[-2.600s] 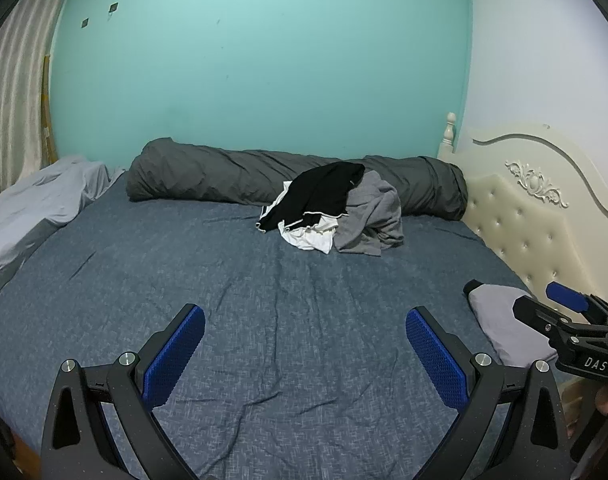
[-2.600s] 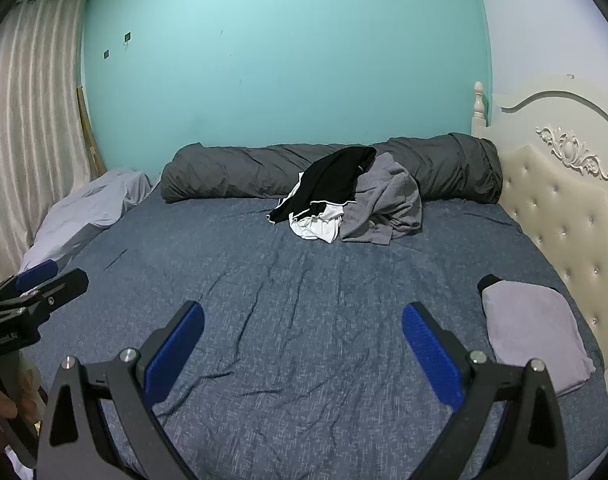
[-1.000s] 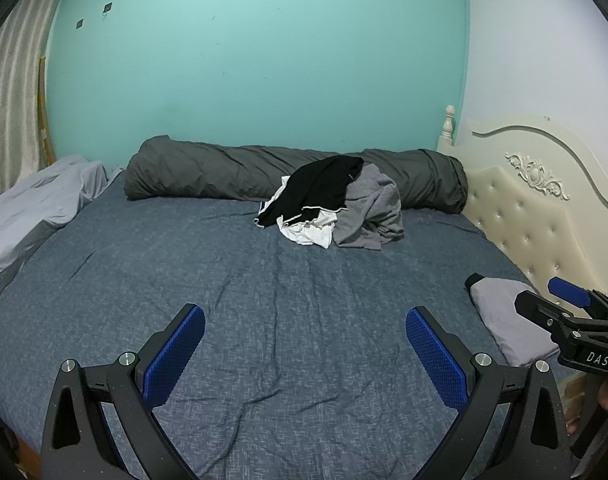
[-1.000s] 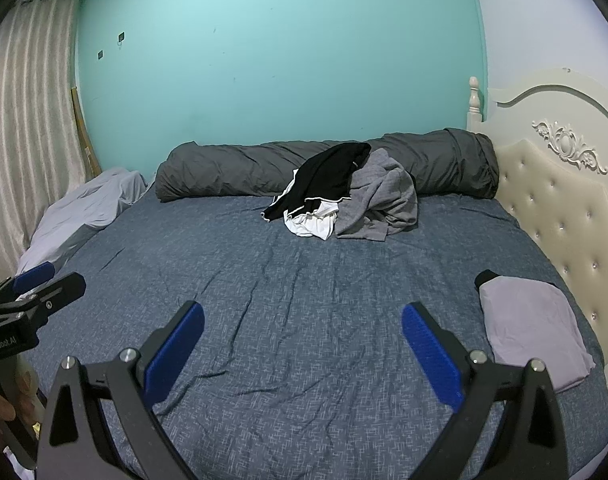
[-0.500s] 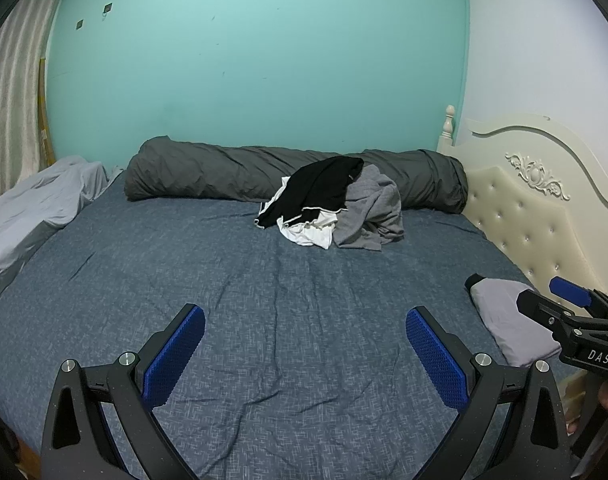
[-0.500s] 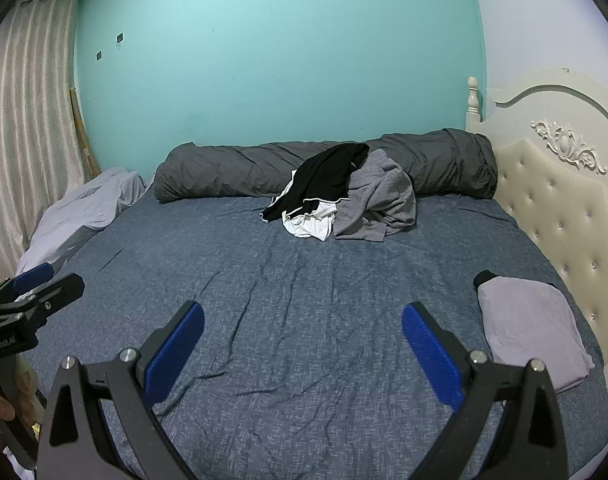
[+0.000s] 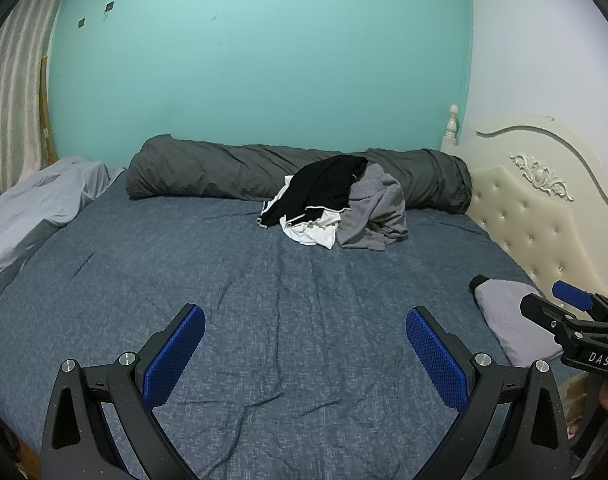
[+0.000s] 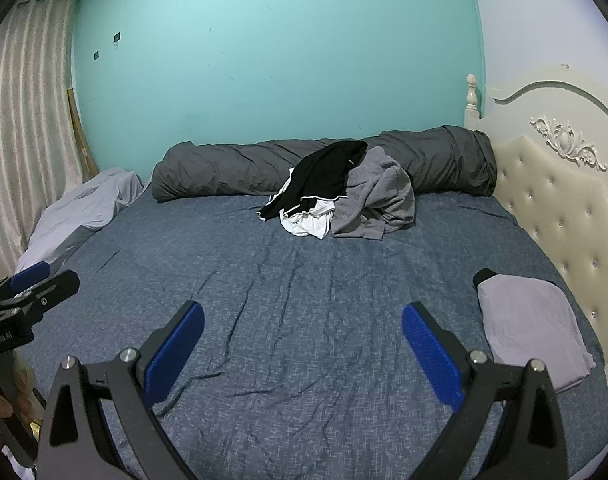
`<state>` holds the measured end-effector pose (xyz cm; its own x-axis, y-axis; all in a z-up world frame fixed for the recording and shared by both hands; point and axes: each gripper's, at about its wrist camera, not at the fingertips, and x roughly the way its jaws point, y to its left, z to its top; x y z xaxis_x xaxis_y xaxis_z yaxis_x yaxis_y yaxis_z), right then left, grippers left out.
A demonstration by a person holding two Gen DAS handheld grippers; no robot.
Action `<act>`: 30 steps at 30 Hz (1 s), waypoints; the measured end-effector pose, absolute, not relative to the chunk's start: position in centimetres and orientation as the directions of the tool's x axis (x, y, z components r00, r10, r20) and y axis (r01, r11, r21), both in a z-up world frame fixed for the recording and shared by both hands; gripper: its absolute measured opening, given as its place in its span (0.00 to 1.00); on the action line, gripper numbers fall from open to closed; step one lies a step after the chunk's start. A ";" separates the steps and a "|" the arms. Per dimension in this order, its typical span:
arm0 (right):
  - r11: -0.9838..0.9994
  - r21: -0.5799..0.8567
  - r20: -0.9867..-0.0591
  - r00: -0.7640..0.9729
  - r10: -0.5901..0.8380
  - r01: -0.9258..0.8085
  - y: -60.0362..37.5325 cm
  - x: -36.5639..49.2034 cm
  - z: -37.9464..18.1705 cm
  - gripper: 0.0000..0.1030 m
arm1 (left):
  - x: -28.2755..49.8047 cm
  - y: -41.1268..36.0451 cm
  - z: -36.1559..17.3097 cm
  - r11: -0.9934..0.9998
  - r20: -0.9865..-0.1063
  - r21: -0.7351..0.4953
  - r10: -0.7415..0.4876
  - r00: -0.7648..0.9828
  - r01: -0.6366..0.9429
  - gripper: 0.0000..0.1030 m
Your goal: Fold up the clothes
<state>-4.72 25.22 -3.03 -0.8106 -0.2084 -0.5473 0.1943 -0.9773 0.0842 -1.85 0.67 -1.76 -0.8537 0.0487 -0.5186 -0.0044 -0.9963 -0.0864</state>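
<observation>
**Laundry waits at the far edge of the bed**

A blue-covered bed [image 7: 264, 300] lies mostly bare, seemingly kept free as folding space. An unfolded pile of clothes [image 7: 335, 204] rests against the rolled grey duvet [image 7: 224, 172]; one folded grey garment [image 8: 531, 332] sits apart near the headboard [image 8: 563, 208]. The left gripper [image 7: 304, 360] and right gripper [image 8: 304, 356] hover released, holding nothing, well short of the pile.

The bed [image 7: 264, 288], covered in a wrinkled blue sheet, carries a long dark grey rolled duvet [image 7: 224, 176] along the far wall. A heap of black, white and grey clothes [image 7: 335, 208] leans against it. A folded pale grey garment [image 8: 527, 324] lies near the headboard [image 8: 555, 200]. A light grey blanket [image 7: 36, 204] sits crumpled at the left edge.
</observation>
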 end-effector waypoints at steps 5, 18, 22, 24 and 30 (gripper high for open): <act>-0.978 0.088 -0.558 -0.804 -0.204 0.187 25.8 -6.2 -4.1 0.97 | -3.6 0.6 -3.0 -0.996 -0.530 -0.087 0.044 -0.847 0.003 1.00; -0.981 0.108 -0.591 -0.783 -0.194 0.162 28.0 -16.7 -10.0 0.97 | -14.6 -0.9 -9.9 -0.993 -0.564 -0.102 0.002 -0.826 0.067 1.00; -0.978 0.114 -0.601 -0.771 -0.208 0.175 28.9 -22.5 -12.9 0.97 | -19.7 -1.6 -12.7 -0.990 -0.580 -0.118 0.005 -0.815 0.079 1.00; -0.976 0.123 -0.608 -0.763 -0.219 0.181 29.1 -25.5 -14.2 0.97 | -22.3 -1.9 -14.0 -0.989 -0.585 -0.122 0.002 -0.811 0.086 1.00; -0.974 0.102 -0.617 -0.755 -0.221 0.202 28.4 -34.5 -17.5 0.97 | -30.0 -3.7 -17.4 -0.983 -0.597 -0.145 -0.002 -0.802 0.110 1.00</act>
<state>-34.47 28.38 -17.48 -0.7552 -0.2212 -0.6170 0.2018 -0.9741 0.1022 -30.05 -3.73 -17.36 -0.8022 -0.0018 -0.5971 0.1099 -0.9834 -0.1447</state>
